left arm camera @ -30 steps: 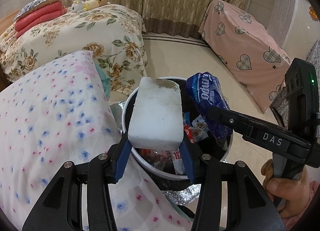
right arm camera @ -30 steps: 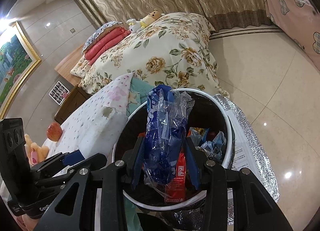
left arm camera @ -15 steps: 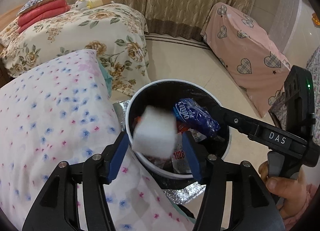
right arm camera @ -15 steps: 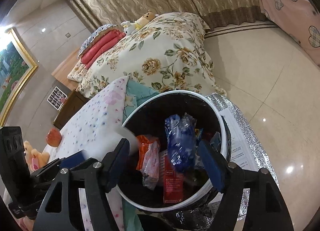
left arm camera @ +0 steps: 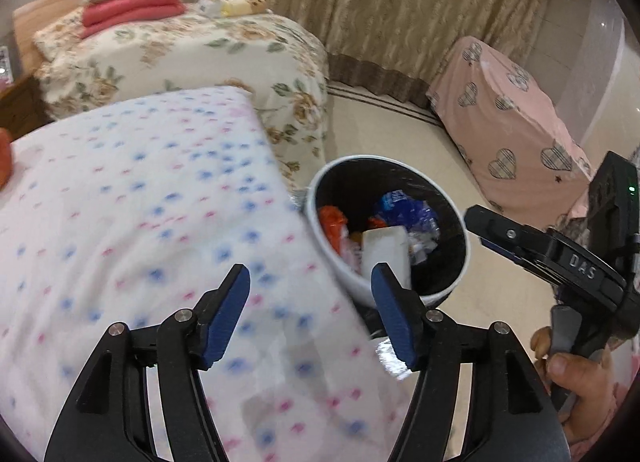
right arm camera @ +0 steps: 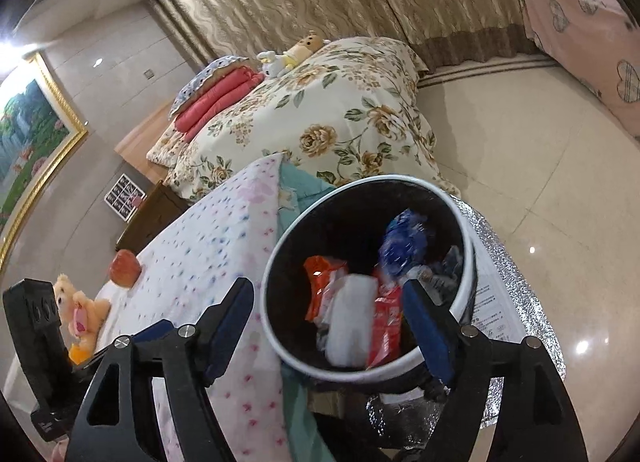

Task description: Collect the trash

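Observation:
A white-rimmed trash bin [left arm camera: 320,185] with a black liner stands on the floor beside the bed; it also shows in the right wrist view [right arm camera: 276,254]. Inside lie a white foam block [left arm camera: 386,246], a blue plastic wrapper [left arm camera: 408,213] and red and orange wrappers [right arm camera: 386,322]. The foam block [right arm camera: 348,318] and blue wrapper [right arm camera: 400,242] show in the right wrist view too. My left gripper [left arm camera: 310,322] is open and empty over the bed edge, left of the bin. My right gripper [right arm camera: 328,334] is open and empty above the bin's near rim.
A dotted white quilt [left arm camera: 140,221] covers the near bed. A floral bed [left arm camera: 192,53] lies beyond it. A pink heart-patterned cover [left arm camera: 516,125] drapes furniture at right. A silver foil mat [right arm camera: 516,302] lies under the bin. A red apple [right arm camera: 126,268] and teddy bear [right arm camera: 80,306] sit on the quilt.
Both grippers opened. The foam block dropped from the left gripper and the blue wrapper from the right into the bin. Both grippers pulled back, the left one toward the bed.

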